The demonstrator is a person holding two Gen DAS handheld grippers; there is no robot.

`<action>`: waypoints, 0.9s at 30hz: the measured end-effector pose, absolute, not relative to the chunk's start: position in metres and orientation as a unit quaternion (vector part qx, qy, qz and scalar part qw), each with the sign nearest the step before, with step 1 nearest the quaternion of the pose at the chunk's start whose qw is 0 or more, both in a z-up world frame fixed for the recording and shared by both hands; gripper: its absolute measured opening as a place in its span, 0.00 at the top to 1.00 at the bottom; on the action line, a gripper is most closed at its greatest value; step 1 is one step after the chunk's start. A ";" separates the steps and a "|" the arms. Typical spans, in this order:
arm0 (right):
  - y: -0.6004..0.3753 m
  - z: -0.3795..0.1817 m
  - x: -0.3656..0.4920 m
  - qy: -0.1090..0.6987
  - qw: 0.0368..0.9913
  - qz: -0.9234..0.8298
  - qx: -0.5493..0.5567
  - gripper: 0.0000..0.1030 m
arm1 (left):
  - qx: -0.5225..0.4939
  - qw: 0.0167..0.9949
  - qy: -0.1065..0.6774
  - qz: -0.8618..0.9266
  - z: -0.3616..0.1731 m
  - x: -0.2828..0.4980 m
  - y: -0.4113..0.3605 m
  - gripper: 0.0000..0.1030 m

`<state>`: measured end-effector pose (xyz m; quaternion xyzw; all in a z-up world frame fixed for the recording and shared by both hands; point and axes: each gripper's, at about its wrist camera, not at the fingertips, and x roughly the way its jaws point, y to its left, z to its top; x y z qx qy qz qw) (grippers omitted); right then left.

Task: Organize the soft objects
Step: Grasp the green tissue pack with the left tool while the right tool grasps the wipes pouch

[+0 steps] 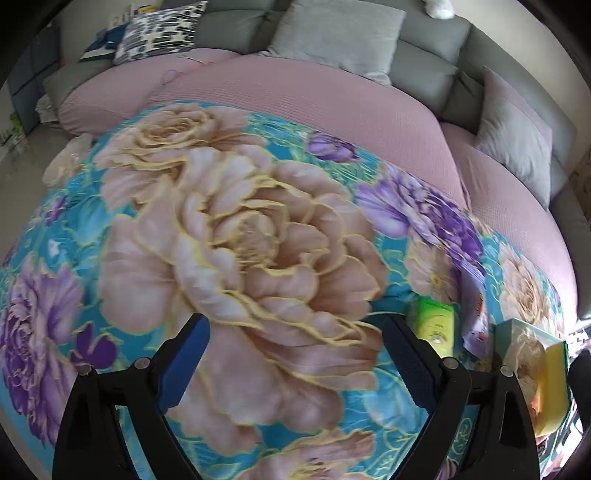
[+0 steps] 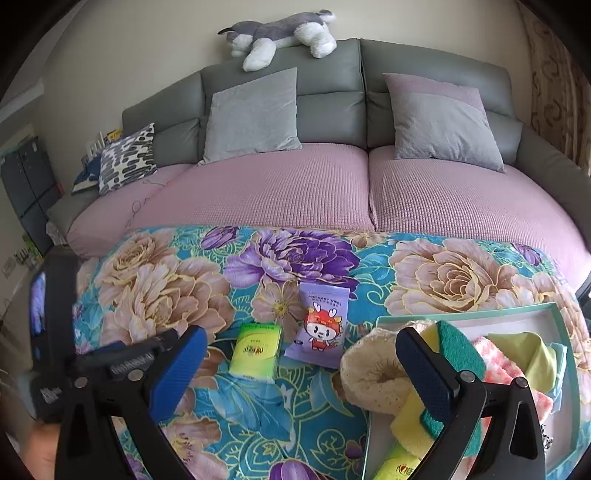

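A green tissue pack [image 2: 255, 350] and a purple wet-wipe pack [image 2: 321, 325] lie on the floral blanket [image 2: 166, 288]. A teal-rimmed tray [image 2: 565, 332] at the right holds a beige loofah [image 2: 373, 373], yellow-green sponges [image 2: 458, 350], a pink cloth [image 2: 498, 362] and a yellow cloth [image 2: 532, 350]. My right gripper [image 2: 299, 354] is open and empty, hovering before the packs. My left gripper [image 1: 295, 343] is open and empty over the blanket, left of the green pack [image 1: 436, 325] and the tray [image 1: 532, 350].
A round bed with a pink cover [image 2: 288, 188], grey headboard [image 2: 332, 99], grey pillows [image 2: 255, 114] and a patterned pillow [image 2: 127, 158]. A plush husky [image 2: 280, 33] lies on the headboard. A dark cabinet [image 2: 26, 184] stands at the left.
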<state>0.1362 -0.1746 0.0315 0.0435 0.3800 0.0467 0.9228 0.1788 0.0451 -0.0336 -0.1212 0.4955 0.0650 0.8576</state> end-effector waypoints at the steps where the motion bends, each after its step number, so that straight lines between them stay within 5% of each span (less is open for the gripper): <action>1: -0.177 0.032 0.140 0.381 0.922 0.046 0.049 0.00 | -0.119 0.857 0.498 0.056 -0.036 0.181 0.039 0.08; 23: -0.217 0.015 0.172 0.398 0.913 0.002 0.089 0.00 | -0.020 0.843 0.534 -0.071 -0.079 0.211 -0.067 0.09; 27: -0.216 0.013 0.173 0.402 0.911 0.003 0.087 0.00 | -0.018 0.845 0.532 -0.057 -0.079 0.211 -0.063 0.24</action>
